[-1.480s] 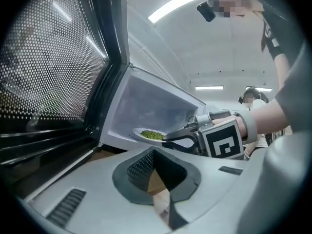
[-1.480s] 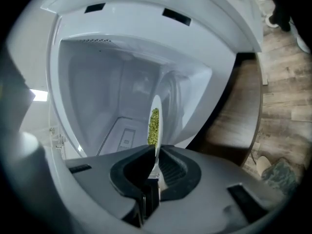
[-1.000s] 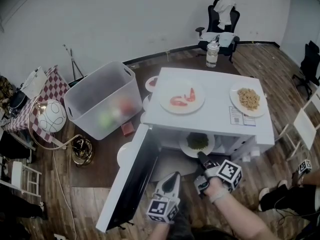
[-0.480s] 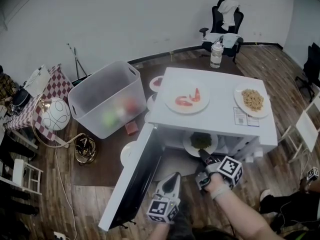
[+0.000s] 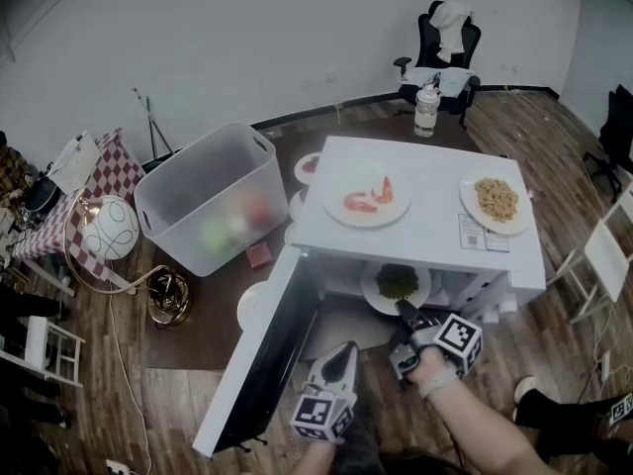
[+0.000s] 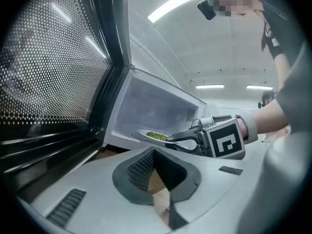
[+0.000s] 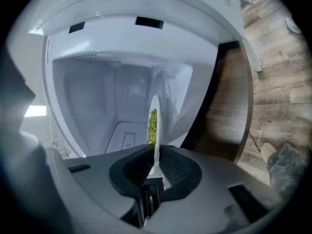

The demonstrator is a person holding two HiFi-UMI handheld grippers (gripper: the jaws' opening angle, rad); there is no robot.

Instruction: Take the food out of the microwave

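The white microwave (image 5: 425, 228) stands with its door (image 5: 262, 364) swung open to the left. A white plate of green food (image 5: 396, 283) sits at the mouth of the cavity. My right gripper (image 5: 404, 310) is shut on the plate's near rim. Its jaws have just been closing, with the rim between them. The right gripper view shows the plate (image 7: 153, 126) edge-on, clamped in the right gripper (image 7: 155, 167). My left gripper (image 5: 343, 349) hangs lower, in front of the door, shut and empty. The left gripper view shows the plate (image 6: 155, 136) and the right gripper (image 6: 170, 141) ahead.
On the microwave's top lie a plate of shrimp (image 5: 368, 198) and a plate of pale food (image 5: 495, 201). A clear plastic bin (image 5: 208, 201) stands to the left, with small plates (image 5: 309, 166) beside it. A bottle (image 5: 426, 109) and an office chair (image 5: 442, 47) are behind.
The plate and both grippers stay where they were. A person's foot at the lower right has moved off toward the edge of the view.
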